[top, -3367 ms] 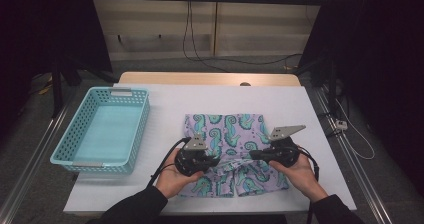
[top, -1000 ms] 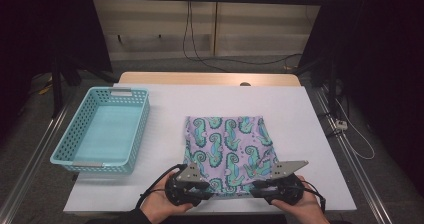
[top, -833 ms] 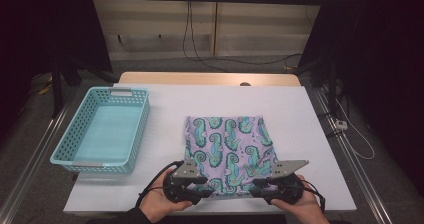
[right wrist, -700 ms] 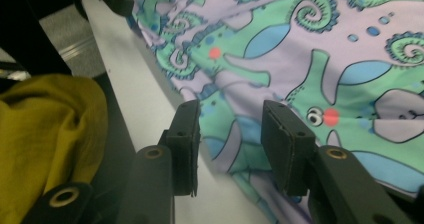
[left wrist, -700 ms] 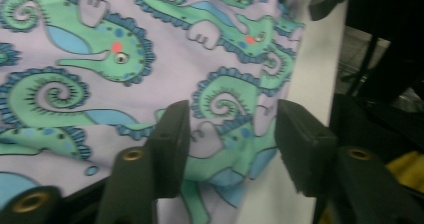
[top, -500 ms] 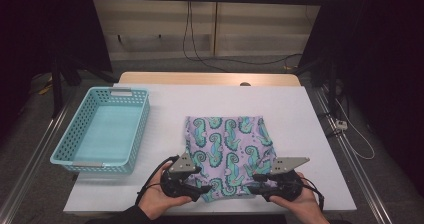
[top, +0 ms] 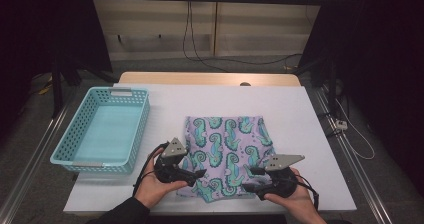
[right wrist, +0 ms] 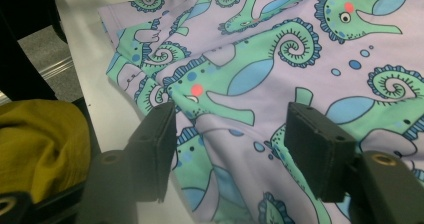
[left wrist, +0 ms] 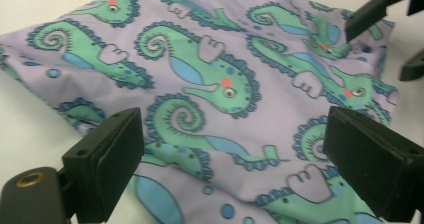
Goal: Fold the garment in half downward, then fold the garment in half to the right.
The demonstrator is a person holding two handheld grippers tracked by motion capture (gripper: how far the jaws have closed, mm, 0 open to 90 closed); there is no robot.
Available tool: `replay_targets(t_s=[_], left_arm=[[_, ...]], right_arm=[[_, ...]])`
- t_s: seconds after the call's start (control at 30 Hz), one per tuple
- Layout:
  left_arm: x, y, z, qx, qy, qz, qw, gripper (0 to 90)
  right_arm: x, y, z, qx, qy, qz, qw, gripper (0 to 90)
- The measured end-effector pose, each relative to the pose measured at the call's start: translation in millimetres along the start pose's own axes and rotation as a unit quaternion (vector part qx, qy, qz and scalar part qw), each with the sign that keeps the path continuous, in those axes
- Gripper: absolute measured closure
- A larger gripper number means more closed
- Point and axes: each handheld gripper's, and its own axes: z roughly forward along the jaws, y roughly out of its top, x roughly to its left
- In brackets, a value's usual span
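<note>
A lilac cloth (top: 225, 146) printed with green seahorses lies folded on the white table (top: 300, 109). My left gripper (top: 198, 176) is at the cloth's near left corner. In the left gripper view its jaws (left wrist: 232, 121) stand wide apart over the flat cloth (left wrist: 210, 59) and have just been opening, with no fabric pinched. My right gripper (top: 249, 180) is at the near right corner. Its jaws (right wrist: 231, 115) have also just been opening; the cloth (right wrist: 300, 44) lies under the gap, and the pads do not press on it.
A turquoise plastic basket (top: 135, 134) stands at the table's left, its inside bare. The right gripper's black fingertips (left wrist: 370, 9) show far off in the left gripper view. A yellow sleeve (right wrist: 40, 129) is at the table's near edge.
The cloth, earlier rumpled at its near edge, now lies flat and folded. Both grippers' jaws have opened and let go of its near edge. The left hand has shifted slightly left.
</note>
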Motion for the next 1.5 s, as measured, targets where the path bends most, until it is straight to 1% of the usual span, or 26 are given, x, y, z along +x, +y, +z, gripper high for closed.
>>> replay_targets(t_s=[0.3, 0.37, 0.4, 0.43, 0.47, 0.53, 0.63, 0.7, 0.73, 0.8, 0.83, 0.9, 0.97, 1.03, 1.07, 1.1, 1.13, 1.2, 1.27, 1.3, 1.33, 1.37, 1.4, 1.43, 1.47, 1.5], left_arm=[[11.0, 6.0, 0.2, -0.010, 0.015, 0.002, 0.9998, 7.8], [13.8, 7.6, -0.7, -0.022, 0.018, -0.003, 0.9996, 7.6], [15.2, 7.9, -1.2, -0.026, 0.016, 0.005, 0.9995, 6.4], [16.6, 8.9, -1.3, -0.030, 0.024, 0.008, 0.9992, 5.3], [18.7, 10.2, -1.4, -0.029, 0.032, 0.010, 0.9990, 6.6], [23.6, 13.0, -1.2, -0.026, 0.041, -0.005, 0.9988, 7.3], [30.6, 15.8, -2.1, -0.033, 0.054, -0.007, 0.9979, 6.8], [37.1, 17.2, -1.9, -0.046, 0.070, -0.012, 0.9964, 6.6], [39.7, 17.7, -1.7, -0.051, 0.076, -0.013, 0.9957, 6.6], [47.3, 19.1, -0.1, -0.068, 0.092, -0.014, 0.9933, 6.6], [50.8, 20.5, 0.6, -0.070, 0.094, -0.019, 0.9929, 6.6], [56.5, 24.2, 1.6, -0.065, 0.093, -0.020, 0.9934, 6.7], [59.4, 27.5, 4.3, -0.066, 0.094, -0.022, 0.9932, 6.7], [62.9, 30.9, 8.6, -0.047, 0.087, -0.020, 0.9949, 6.7], [65.1, 32.3, 11.2, -0.039, 0.088, -0.017, 0.9952, 6.7], [67.0, 33.2, 13.7, -0.039, 0.092, -0.018, 0.9949, 6.8], [69.6, 33.6, 16.0, -0.038, 0.088, -0.017, 0.9952, 6.8], [73.3, 35.3, 20.9, -0.019, 0.101, -0.011, 0.9947, 7.3], [78.9, 36.8, 24.1, -0.020, 0.097, -0.023, 0.9949, 8.0], [81.8, 38.0, 25.7, -0.015, 0.096, -0.027, 0.9949, 12.9], [84.5, 39.2, 26.9, -0.010, 0.098, -0.028, 0.9947, 12.9], [86.4, 40.3, 27.9, -0.005, 0.102, -0.033, 0.9942, 16.4], [88.8, 41.0, 28.8, -0.007, 0.100, -0.046, 0.9939, 16.4], [90.9, 41.0, 29.2, -0.008, 0.100, -0.060, 0.9931, 19.1], [92.5, 41.2, 29.6, -0.007, 0.113, -0.059, 0.9919, 21.9], [94.3, 41.9, 30.3, -0.005, 0.120, -0.062, 0.9909, 23.9]], right_arm=[[2.9, 7.3, 9.3, -0.002, 0.002, -0.007, 1.0000, 33.2], [4.8, 9.7, 12.6, -0.002, 0.005, -0.010, 0.9999, 32.9], [5.9, 11.3, 14.7, -0.004, 0.005, -0.012, 0.9999, 32.5], [6.8, 12.3, 15.9, -0.004, 0.006, -0.012, 0.9999, 32.0], [7.9, 13.8, 17.8, -0.004, 0.008, -0.013, 0.9999, 31.6], [10.0, 16.7, 22.0, -0.004, 0.010, -0.016, 0.9998, 30.6], [14.0, 20.8, 28.8, -0.001, 0.015, -0.020, 0.9997, 29.6], [18.4, 26.2, 35.4, -0.002, 0.023, -0.025, 0.9994, 28.4], [18.4, 26.2, 35.4, -0.002, 0.023, -0.025, 0.9994, 28.4], [20.4, 28.9, 38.5, -0.002, 0.026, -0.026, 0.9993, 27.9], [21.2, 30.7, 40.3, 0.000, 0.029, -0.027, 0.9992, 27.6], [21.8, 35.3, 42.7, 0.001, 0.030, -0.028, 0.9991, 27.1], [21.5, 40.0, 45.4, 0.000, 0.033, -0.030, 0.9990, 26.8], [21.7, 44.5, 48.8, 0.000, 0.034, -0.031, 0.9989, 26.7], [21.6, 46.7, 50.5, 0.001, 0.036, -0.031, 0.9989, 26.7], [21.7, 50.4, 54.7, 0.002, 0.040, -0.030, 0.9987, 26.8], [21.7, 50.4, 54.7, 0.002, 0.040, -0.030, 0.9987, 26.8], [21.9, 53.4, 59.7, 0.007, 0.046, -0.032, 0.9984, 27.5], [22.0, 55.7, 65.4, 0.012, 0.051, -0.033, 0.9981, 28.6], [22.1, 56.6, 68.4, 0.014, 0.052, -0.035, 0.9979, 29.2], [22.7, 57.5, 70.8, 0.016, 0.056, -0.035, 0.9977, 31.0], [23.5, 59.5, 75.6, 0.019, 0.057, -0.032, 0.9977, 31.6], [23.5, 59.5, 75.6, 0.019, 0.057, -0.032, 0.9977, 31.6], [23.7, 60.8, 77.7, 0.020, 0.057, -0.029, 0.9977, 31.6], [23.7, 62.1, 79.7, 0.022, 0.060, -0.030, 0.9975, 32.1], [23.0, 64.9, 84.1, 0.025, 0.063, -0.036, 0.9970, 33.7]])
